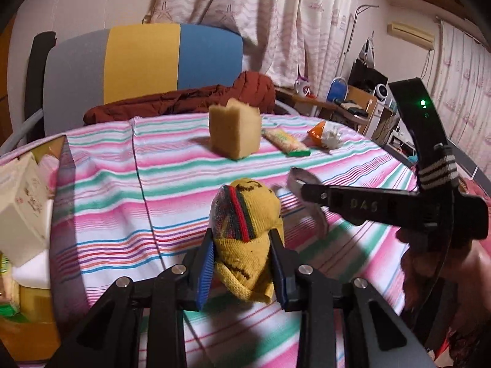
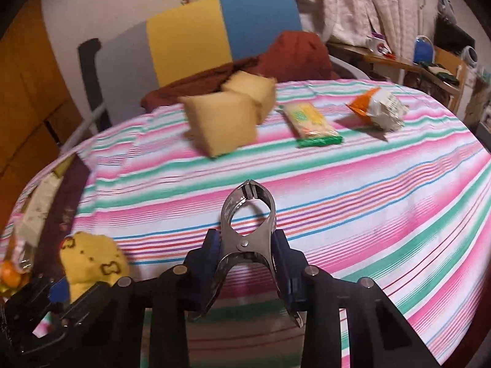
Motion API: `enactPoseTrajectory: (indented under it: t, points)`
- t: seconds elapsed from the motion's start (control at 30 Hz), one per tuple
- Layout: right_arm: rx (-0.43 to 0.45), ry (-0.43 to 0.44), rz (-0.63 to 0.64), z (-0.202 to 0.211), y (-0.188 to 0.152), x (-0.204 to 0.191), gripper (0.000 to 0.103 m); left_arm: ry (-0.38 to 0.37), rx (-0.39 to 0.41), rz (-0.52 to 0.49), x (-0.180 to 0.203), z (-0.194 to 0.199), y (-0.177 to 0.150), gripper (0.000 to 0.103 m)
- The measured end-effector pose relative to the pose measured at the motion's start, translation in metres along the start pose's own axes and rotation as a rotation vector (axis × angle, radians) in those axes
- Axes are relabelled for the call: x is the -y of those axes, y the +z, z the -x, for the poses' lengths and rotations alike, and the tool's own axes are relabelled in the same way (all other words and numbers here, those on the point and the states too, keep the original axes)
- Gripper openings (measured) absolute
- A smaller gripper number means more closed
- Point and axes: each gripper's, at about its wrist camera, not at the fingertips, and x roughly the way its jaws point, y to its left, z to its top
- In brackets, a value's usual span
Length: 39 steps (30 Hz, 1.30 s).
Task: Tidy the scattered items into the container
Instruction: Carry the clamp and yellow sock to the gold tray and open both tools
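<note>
The left claw (image 1: 244,253) is pinching a rolled-up yellow sock (image 1: 245,214) between its blue pads. The sock has red and green stripes on it, and it is up in the air above the striped cloth (image 1: 122,190) on the counter.

The right claw (image 2: 247,245) is pinching a shiny metal clip (image 2: 248,214). The clip's own tip is pressed together and points away over the cloth. In the left view the right claw sits just to the right of the sock, with the clip near it but not touching.

The box (image 1: 27,214) for the things is at the left edge of the counter. It already has a white carton (image 1: 21,196) and other small things inside. Its dark wall stands between the sock and the inside of the box.

Farther back on the cloth sits a yellow sponge (image 1: 234,130), standing up. Just to its right lies a flat snack pack (image 1: 287,142) with a green end. Next to that is a crumpled orange and white wrapper (image 1: 325,133). Behind the counter is a chair (image 1: 144,61) in grey, yellow and blue, with a brown-red jacket (image 1: 190,98) on it.
</note>
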Motion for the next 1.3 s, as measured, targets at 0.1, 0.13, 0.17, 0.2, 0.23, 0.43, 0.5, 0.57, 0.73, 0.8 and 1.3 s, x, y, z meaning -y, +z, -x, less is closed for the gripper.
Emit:
enactPoseTrajectory:
  t: [0.1, 0.13, 0.17, 0.2, 0.23, 0.43, 0.5, 0.57, 0.73, 0.8, 1.3]
  points:
    - [0.008, 0.057, -0.002, 0.008, 0.001, -0.016, 0.036, 0.000, 0.021, -0.002, 0.000, 0.015, 0.000, 0.032]
    - [0.013, 0.078, -0.001, 0.012, 0.001, -0.023, 0.036, 0.001, 0.030, 0.000, -0.002, 0.021, 0.000, 0.032]
    - [0.016, 0.095, 0.002, 0.015, 0.001, -0.028, 0.036, 0.005, 0.038, 0.005, -0.004, 0.027, 0.000, 0.032]
    - [0.018, 0.111, 0.006, 0.018, 0.002, -0.035, 0.036, 0.008, 0.044, 0.010, -0.006, 0.031, 0.000, 0.032]
    - [0.023, 0.130, 0.012, 0.021, 0.002, -0.042, 0.036, 0.011, 0.049, 0.015, -0.008, 0.036, 0.001, 0.032]
    - [0.016, 0.272, 0.031, 0.035, 0.004, -0.088, 0.036, 0.061, 0.100, 0.065, -0.033, 0.074, 0.000, 0.032]
    - [0.009, 0.316, 0.055, 0.038, 0.004, -0.109, 0.036, 0.086, 0.119, 0.100, -0.047, 0.088, -0.002, 0.032]
    - [0.003, 0.357, 0.081, 0.040, 0.002, -0.131, 0.036, 0.118, 0.132, 0.147, -0.065, 0.101, -0.003, 0.032]
    - [-0.038, 0.460, 0.148, 0.035, -0.006, -0.190, 0.036, 0.227, 0.163, 0.267, -0.115, 0.131, -0.011, 0.032]
    - [-0.053, 0.489, 0.179, 0.031, -0.008, -0.213, 0.036, 0.290, 0.163, 0.306, -0.136, 0.139, -0.016, 0.033]
    - [-0.054, 0.502, 0.200, 0.024, -0.025, -0.234, 0.051, 0.416, 0.115, 0.461, -0.192, 0.156, -0.041, 0.047]
